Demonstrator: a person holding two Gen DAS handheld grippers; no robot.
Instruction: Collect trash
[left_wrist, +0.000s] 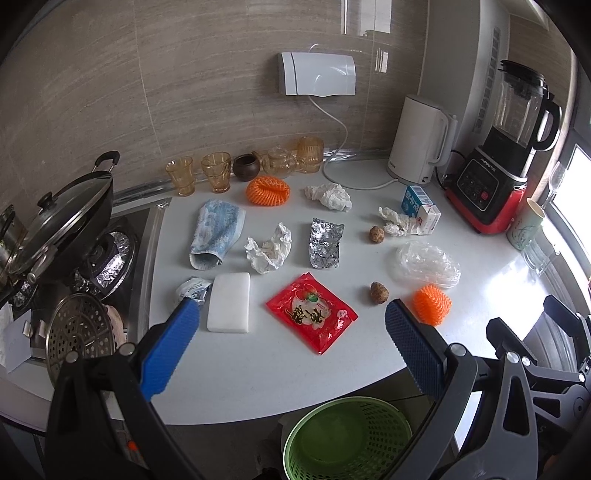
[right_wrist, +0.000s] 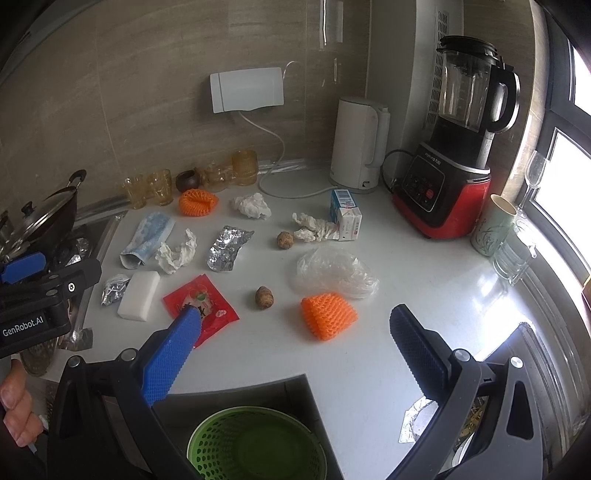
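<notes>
- Green basket (left_wrist: 347, 439), a round mesh bin, sits below the front edge of the counter, nearest both cameras; it looks empty.
- Left gripper (left_wrist: 291, 314) hovers above the front edge of the white counter (left_wrist: 258, 365). Its two blue fingers (left_wrist: 173, 343) are spread wide apart, holding nothing and touching nothing.
- Right gripper (right_wrist: 295, 321) hovers over the same front edge, its blue fingers (right_wrist: 173, 350) equally wide apart and holding nothing. A hand (right_wrist: 16, 413) shows at the lower left edge of the right view.
- Between the left gripper's fingers, near the front edge, lies a red snack wrapper (left_wrist: 312, 314).
- Left of the wrapper lies a white sponge block (left_wrist: 229, 302), with a small crumpled foil scrap (left_wrist: 192, 290) just beside it toward the counter's left edge.
- Right of the wrapper lie a small brown root (left_wrist: 378, 292) and an orange foam fruit net (left_wrist: 432, 304).
- Mid-counter, left to right: a blue cloth (left_wrist: 216, 232), a crumpled white paper (left_wrist: 269, 249), a silver foil packet (left_wrist: 325, 243), a second brown root (left_wrist: 376, 234) and a clear plastic bag (left_wrist: 428, 264).
- Farther back lie another orange net (left_wrist: 267, 190), a wad of tissue (left_wrist: 328, 195), more crumpled tissue (left_wrist: 397, 221) and a small carton (left_wrist: 421, 208) touching it.
- Along the back edge stand amber glasses (left_wrist: 199, 175), a white kettle (left_wrist: 421, 140) and, at the back right corner, a red and black blender (left_wrist: 498, 162).
- A lidded wok (left_wrist: 62, 229) sits on the stove beyond the counter's left edge.
</notes>
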